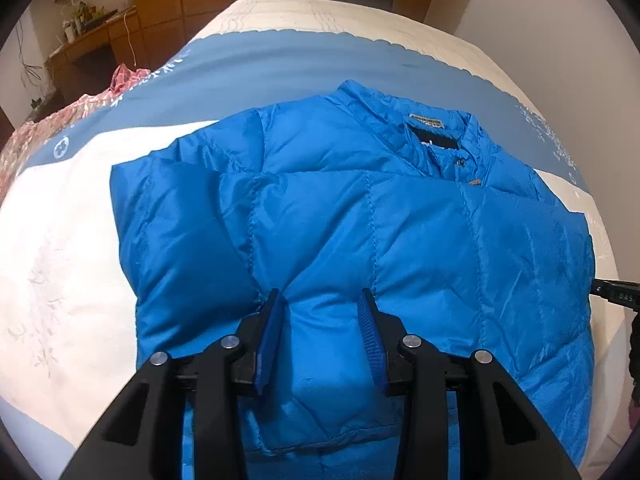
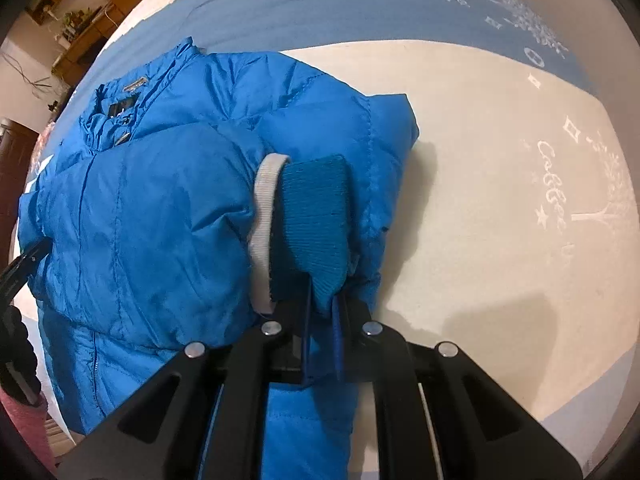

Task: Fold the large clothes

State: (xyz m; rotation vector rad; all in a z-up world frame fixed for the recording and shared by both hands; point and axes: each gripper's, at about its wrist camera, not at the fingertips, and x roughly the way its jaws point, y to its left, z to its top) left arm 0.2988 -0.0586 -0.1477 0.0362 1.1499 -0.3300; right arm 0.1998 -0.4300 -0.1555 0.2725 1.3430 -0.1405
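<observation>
A bright blue puffer jacket [image 1: 360, 220] lies front up on the bed, its collar and label [image 1: 428, 122] at the far end. A sleeve is folded across its chest. My left gripper [image 1: 320, 296] points down at the near part of the jacket, and a puffed ridge of fabric is pinched between its blue pads. In the right wrist view the jacket [image 2: 152, 220] fills the left half. My right gripper [image 2: 324, 292] is shut on the blue knit sleeve cuff [image 2: 316, 208], which has a white band [image 2: 264, 208] beside it.
The bed cover [image 1: 60, 240] is cream with a blue band and pale printed patterns [image 2: 552, 184]. A pink garment [image 1: 80, 108] lies at the bed's far left edge. Wooden cabinets [image 1: 168, 4] and a desk with plants [image 1: 80, 24] stand beyond the bed.
</observation>
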